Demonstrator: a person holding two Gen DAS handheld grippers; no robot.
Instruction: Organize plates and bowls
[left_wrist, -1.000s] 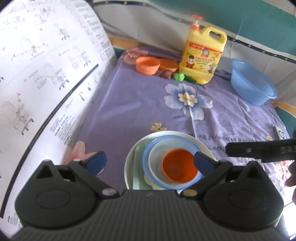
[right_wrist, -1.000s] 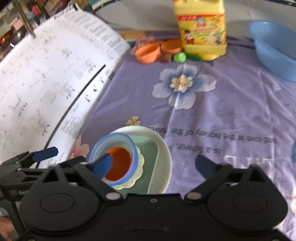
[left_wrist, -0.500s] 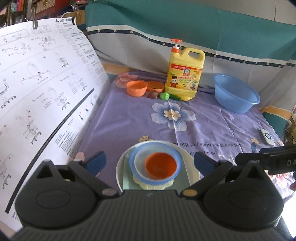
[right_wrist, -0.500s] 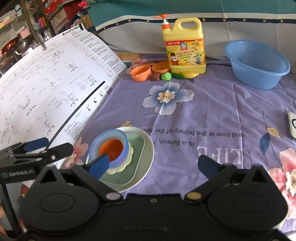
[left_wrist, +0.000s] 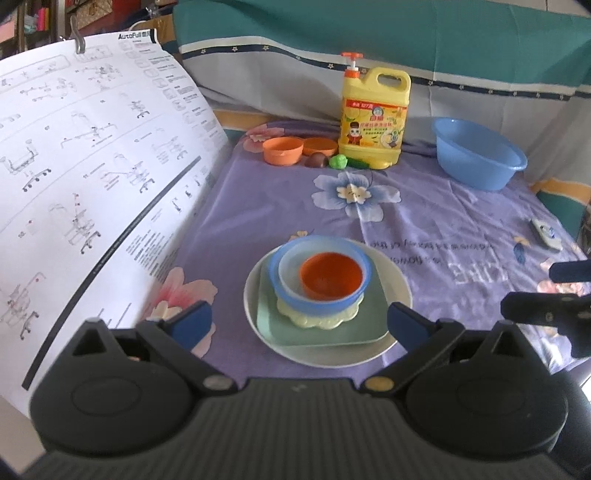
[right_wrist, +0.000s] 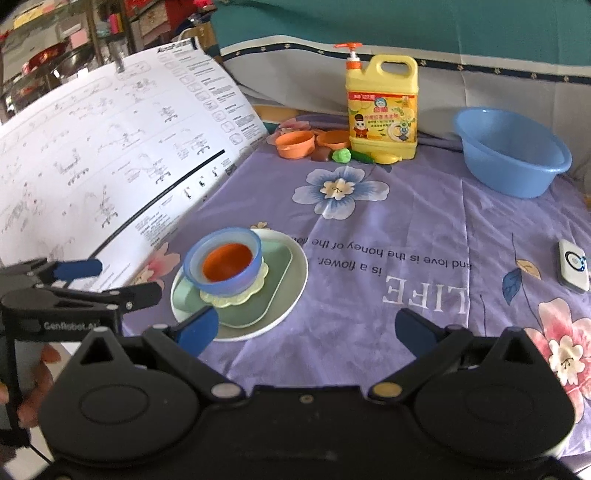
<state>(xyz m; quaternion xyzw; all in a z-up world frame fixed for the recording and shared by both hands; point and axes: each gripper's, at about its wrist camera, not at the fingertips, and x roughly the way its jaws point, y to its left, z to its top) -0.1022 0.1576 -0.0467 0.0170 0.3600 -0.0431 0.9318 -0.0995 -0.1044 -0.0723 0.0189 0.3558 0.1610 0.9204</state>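
Orange bowl (left_wrist: 330, 274) nested in blue bowl (left_wrist: 284, 280)

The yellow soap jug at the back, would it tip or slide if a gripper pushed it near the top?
The soap jug stands tall on a fairly narrow base, so a high push would probably tip it. It sits on soft cloth, so it likely grips rather than slides. It looks big and possibly heavy; how full it is cannot be seen.

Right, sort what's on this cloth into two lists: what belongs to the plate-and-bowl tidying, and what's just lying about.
Belongs to the job:
- white round plate
- green square plate
- yellow scalloped dish
- blue bowl
- orange bowl inside it
- two orange bowls at the back

Lying about:
- yellow detergent bottle
- blue basin
- instruction sheet
- small white device
- green toy
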